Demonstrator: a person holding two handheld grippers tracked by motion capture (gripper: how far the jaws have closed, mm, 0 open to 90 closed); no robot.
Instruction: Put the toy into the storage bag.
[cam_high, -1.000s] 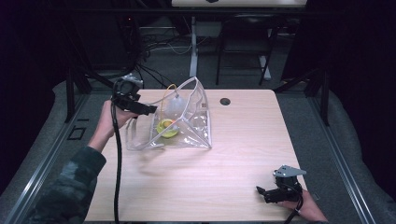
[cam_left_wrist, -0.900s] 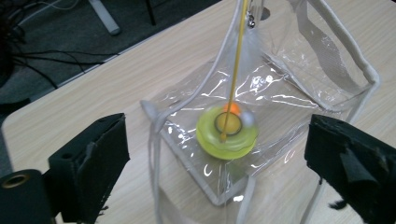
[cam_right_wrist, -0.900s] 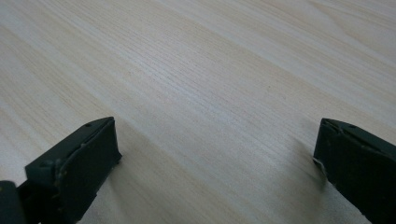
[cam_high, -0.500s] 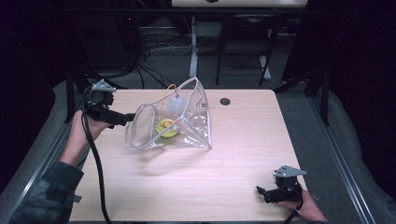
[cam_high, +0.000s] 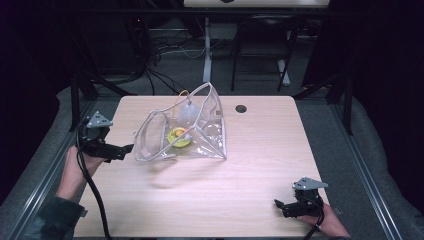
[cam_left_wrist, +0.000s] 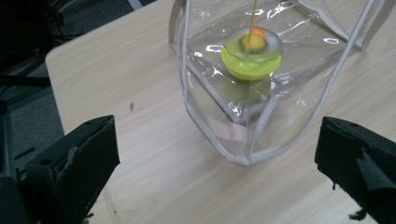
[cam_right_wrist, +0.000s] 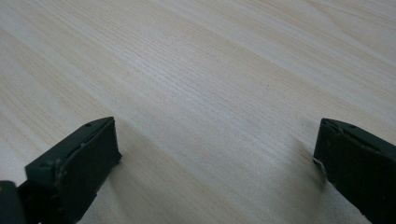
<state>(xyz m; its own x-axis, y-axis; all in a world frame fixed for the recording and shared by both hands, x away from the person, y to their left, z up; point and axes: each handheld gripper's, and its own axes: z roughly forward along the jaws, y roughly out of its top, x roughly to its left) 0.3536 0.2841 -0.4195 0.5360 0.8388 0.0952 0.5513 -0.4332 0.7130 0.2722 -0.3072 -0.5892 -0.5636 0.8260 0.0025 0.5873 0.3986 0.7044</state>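
A clear plastic pouch (cam_high: 200, 135) with a pale rim lies open on the wooden table (cam_high: 260, 150), its mouth facing left. Inside it sit a yellow-green round object with an orange centre (cam_high: 179, 137) and a pale clear item (cam_high: 187, 114) behind. In the left gripper view the pouch (cam_left_wrist: 261, 93) and the yellow-green object (cam_left_wrist: 251, 65) lie just ahead of the jaws. My left gripper (cam_high: 127, 149) is open, just left of the pouch mouth, empty. My right gripper (cam_high: 279, 205) rests open near the table's front right corner, with bare wood (cam_right_wrist: 210, 93) between its jaws.
A small black round hole or cap (cam_high: 241, 108) sits at the table's back centre. Dark floor, cables and table legs (cam_high: 207, 50) lie beyond the far edge. Metal rails (cam_high: 365, 165) run along both sides of the table.
My left gripper has pulled back from the pouch's mouth, leftward and toward the front, and now stands clear of it. The pouch mouth has sagged slightly. The right gripper has stayed put.
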